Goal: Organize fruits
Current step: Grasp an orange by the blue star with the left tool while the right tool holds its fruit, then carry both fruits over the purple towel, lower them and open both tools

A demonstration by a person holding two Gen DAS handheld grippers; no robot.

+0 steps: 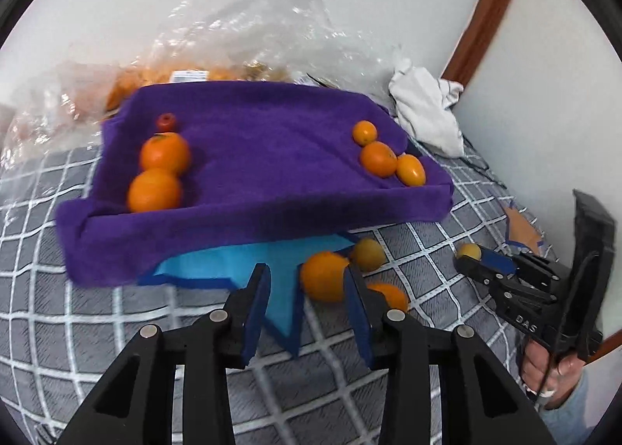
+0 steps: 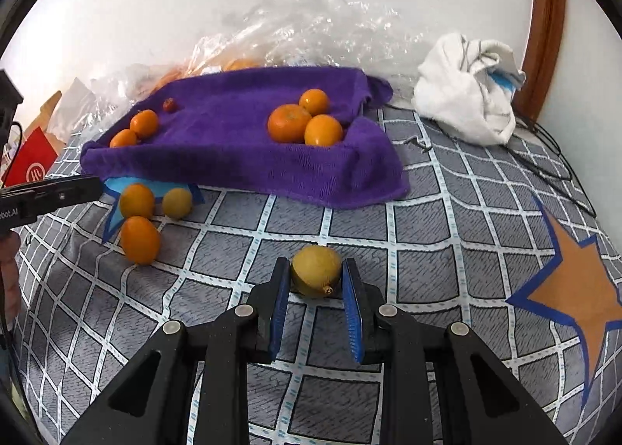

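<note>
A purple towel-lined tray [image 1: 252,219] [image 2: 241,169] holds two big oranges [image 1: 163,153] and a small red fruit [image 1: 166,121] on its left, and three small oranges [image 1: 378,158] [image 2: 289,123] on its right. Loose on the checked cloth lie an orange [image 1: 322,276] [image 2: 136,201], another orange [image 2: 140,239] and a yellowish fruit [image 1: 368,253] [image 2: 177,203]. My left gripper [image 1: 307,285] is open, its right finger beside the loose orange. My right gripper [image 2: 315,280] [image 1: 472,256] stands with its jaws around a yellow lemon [image 2: 317,276] [image 1: 468,250].
A clear plastic bag [image 1: 241,44] with more oranges lies behind the tray. A white crumpled cloth [image 2: 466,95] sits at the back right. A blue star [image 1: 280,278] lies under the tray's front, an orange star [image 2: 575,297] at the right. Black cables [image 2: 552,169] run near the wall.
</note>
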